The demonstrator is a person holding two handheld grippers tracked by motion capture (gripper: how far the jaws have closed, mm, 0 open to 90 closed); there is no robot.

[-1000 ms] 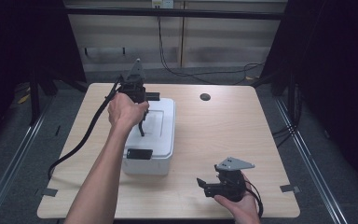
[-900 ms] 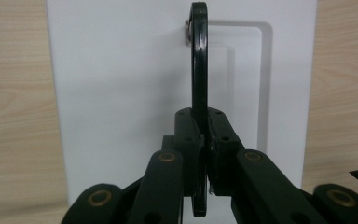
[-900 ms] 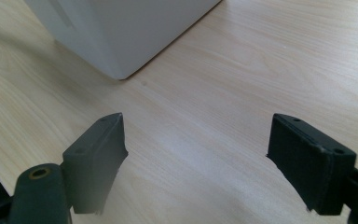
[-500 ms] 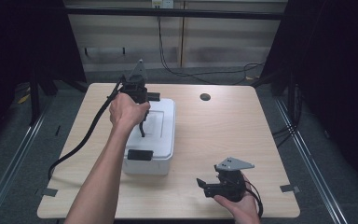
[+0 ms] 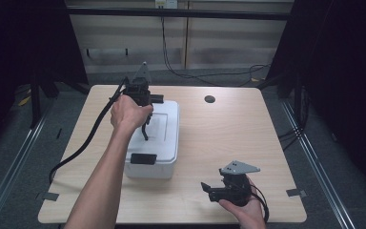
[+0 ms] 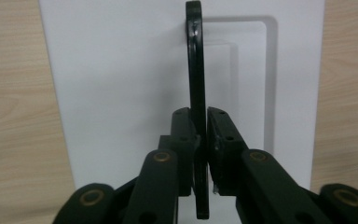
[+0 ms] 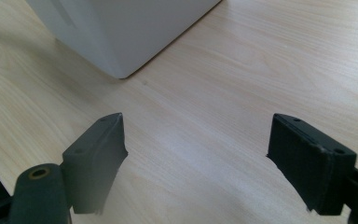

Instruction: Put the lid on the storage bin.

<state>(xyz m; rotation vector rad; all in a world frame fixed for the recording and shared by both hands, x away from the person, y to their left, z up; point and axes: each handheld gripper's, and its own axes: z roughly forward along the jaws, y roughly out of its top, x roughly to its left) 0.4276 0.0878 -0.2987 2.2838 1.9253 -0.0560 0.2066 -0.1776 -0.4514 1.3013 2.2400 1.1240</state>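
Handle [image 6: 195, 70] of white box [image 5: 164, 143] kept clamped by L gripper [image 5: 145, 128], unchanged; R gripper [image 5: 209, 188] held wide apart at 5 o'clock.

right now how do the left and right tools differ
The left tool is shut on the black handle above the white box; the right tool is open and holds nothing. The left is over the box lid, the right low beside the box, over bare table. Both have black jaws.
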